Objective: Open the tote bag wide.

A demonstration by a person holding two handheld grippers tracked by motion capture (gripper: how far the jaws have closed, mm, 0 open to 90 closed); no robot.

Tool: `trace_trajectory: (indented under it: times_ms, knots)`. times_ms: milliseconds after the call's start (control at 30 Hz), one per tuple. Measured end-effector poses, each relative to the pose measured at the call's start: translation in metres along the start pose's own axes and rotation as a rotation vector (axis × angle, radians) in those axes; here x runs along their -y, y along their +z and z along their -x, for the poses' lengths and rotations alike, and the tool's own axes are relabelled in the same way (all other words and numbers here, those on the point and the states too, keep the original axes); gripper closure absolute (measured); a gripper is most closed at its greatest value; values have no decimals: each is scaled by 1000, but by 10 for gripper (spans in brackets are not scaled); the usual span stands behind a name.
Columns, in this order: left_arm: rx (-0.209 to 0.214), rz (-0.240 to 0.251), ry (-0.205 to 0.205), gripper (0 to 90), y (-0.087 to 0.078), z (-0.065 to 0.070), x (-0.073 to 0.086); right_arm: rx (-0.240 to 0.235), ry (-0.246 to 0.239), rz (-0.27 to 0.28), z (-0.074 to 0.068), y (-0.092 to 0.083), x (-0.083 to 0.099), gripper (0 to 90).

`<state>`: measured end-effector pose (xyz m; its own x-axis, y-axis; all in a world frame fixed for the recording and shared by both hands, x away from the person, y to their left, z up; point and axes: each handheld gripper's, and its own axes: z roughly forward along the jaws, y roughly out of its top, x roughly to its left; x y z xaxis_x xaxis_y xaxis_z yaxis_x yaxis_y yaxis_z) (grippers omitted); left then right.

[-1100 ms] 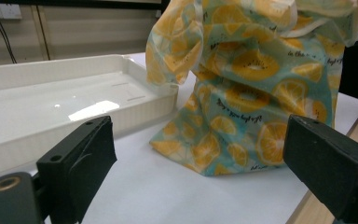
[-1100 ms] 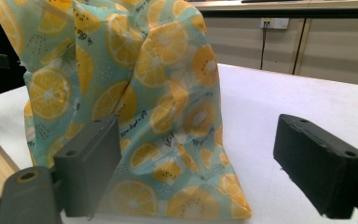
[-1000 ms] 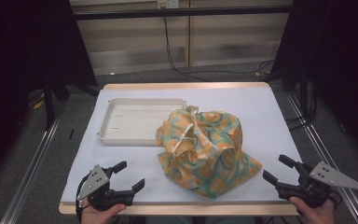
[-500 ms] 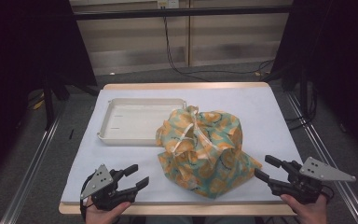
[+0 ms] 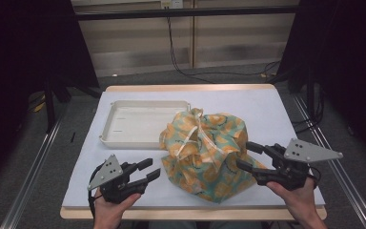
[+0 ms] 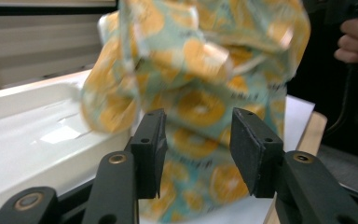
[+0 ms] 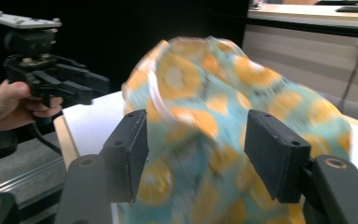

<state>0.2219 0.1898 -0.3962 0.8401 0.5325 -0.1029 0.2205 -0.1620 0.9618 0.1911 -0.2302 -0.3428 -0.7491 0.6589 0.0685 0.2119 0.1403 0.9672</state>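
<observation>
Orange-teal cloth bundle (image 5: 205, 150) beside tray (image 5: 138, 125) | left gripper (image 5: 145, 171) closing, right gripper (image 5: 249, 156) parted (both fingers empty)

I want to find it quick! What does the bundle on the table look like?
On the table's pale sheet, right of the shallow white plastic tray, sits a lumpy cloth bundle, teal with orange circles, tied in a knot on top. It is the one soft, colourful thing there, between the two black grippers.

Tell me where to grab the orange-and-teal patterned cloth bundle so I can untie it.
Probably take the orange-and-teal patterned cloth bundle at its knot, coming from above on the left claw side. The knotted ends stand up from the top as narrow tails, easier to pinch than the rounded, bulging sides.
</observation>
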Motion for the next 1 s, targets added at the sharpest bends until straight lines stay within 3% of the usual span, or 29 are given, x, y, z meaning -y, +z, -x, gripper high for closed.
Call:
trace_trajectory:
  times_ms: [33, 100, 233, 367, 467, 633, 667, 700, 767, 800, 833, 867, 1000]
  knots:
    - [9, -3, 30, 561, 7, 1, -7, -13, -8, -5, -1, 3, -5, 383]
    - [16, -1, 38, 545, 14, 1, -14, -24, -18, -4, -3, 10, -14, 366]
    - [35, 24, 30, 505, 25, -2, -24, -57, -25, 1, -6, 26, -26, 353]
    - [32, 15, 34, 490, 36, -6, -29, -111, -22, -12, -9, 43, -33, 355]
    - [36, 17, 36, 483, 41, -9, -31, -124, -37, -24, -12, 52, -35, 365]
    - [32, 23, 30, 478, 57, -15, -37, -139, -35, -87, -14, 76, -26, 484]
    - [32, 23, 30, 520, 57, -15, -37, -136, -30, -88, -14, 78, -25, 544]
    - [42, 20, 34, 520, 59, -16, -37, -136, -30, -88, -14, 78, -25, 544]
    - [62, 4, 51, 614, 63, -16, -36, -139, -22, -94, -11, 79, -22, 679]
    - [79, -6, 66, 685, 63, -16, -35, -139, -26, -95, -10, 78, -22, 736]
    - [71, -14, 62, 804, 62, -16, -33, -130, -16, -82, -4, 74, -21, 840]
    - [82, -16, 43, 879, 62, -16, -30, -125, -10, -76, -2, 71, -20, 879]
    - [98, -26, 45, 900, 60, -16, -28, -112, 7, -70, 6, 63, -17, 898]
